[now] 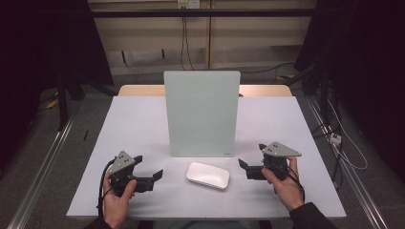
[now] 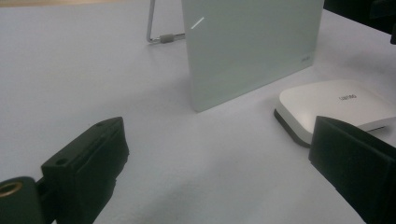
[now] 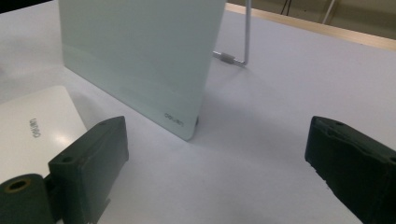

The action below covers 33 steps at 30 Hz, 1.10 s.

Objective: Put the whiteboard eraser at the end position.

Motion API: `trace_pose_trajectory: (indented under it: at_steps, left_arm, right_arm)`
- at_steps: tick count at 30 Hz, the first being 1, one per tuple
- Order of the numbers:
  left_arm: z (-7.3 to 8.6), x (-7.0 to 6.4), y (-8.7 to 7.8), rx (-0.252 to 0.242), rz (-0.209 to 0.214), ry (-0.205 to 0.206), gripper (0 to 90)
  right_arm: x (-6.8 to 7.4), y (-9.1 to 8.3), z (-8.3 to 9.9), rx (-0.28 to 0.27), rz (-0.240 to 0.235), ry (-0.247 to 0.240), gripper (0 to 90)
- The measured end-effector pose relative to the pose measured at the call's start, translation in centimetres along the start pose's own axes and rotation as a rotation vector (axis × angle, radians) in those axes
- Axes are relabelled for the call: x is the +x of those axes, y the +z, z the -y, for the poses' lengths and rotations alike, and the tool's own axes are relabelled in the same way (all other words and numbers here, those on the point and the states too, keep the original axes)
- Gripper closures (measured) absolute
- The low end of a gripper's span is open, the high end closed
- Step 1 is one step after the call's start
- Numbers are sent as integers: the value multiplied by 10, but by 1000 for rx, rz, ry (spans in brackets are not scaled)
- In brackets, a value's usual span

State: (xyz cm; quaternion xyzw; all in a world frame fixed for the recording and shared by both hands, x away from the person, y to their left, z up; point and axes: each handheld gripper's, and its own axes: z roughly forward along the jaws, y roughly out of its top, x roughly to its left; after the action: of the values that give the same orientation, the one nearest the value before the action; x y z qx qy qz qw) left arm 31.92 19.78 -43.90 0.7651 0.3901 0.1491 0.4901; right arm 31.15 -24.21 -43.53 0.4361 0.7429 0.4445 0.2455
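A pale green glass board (image 1: 201, 112) stands upright on a thin metal stand (image 2: 159, 35) in the middle of the white table (image 1: 138, 124). In front of it lies a flat white rounded block (image 1: 208, 175) with a dark underside. My left gripper (image 1: 148, 168) is held low at the block's left, jaws wide apart and empty. In the left gripper view, the left gripper (image 2: 219, 135) faces the board (image 2: 247, 46), with the block (image 2: 336, 100) at the right. My right gripper (image 1: 252, 156) is open at the block's right. The right gripper (image 3: 217, 130) faces the board's lower corner (image 3: 180, 119), the block (image 3: 32, 126) at the left.
The stand's wire leg (image 3: 238, 56) juts out behind the board. A wooden strip (image 1: 138, 90) runs along the table's far edge. Dark curtains hang on both sides, and cables lie on the floor at the right (image 1: 344, 143).
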Motion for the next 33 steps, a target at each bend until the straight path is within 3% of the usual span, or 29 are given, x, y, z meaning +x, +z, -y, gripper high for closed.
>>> trace_pose_trajectory:
  at_steps: [15,33]
  left_arm:
    - [-1,6,-5,-23,-18,-27,43]
    - [0,8,-7,-27,-27,-35,43]
  right_arm:
    - [-23,-20,19,-6,54,52,57]
    - [-32,-31,36,-10,74,95,57]
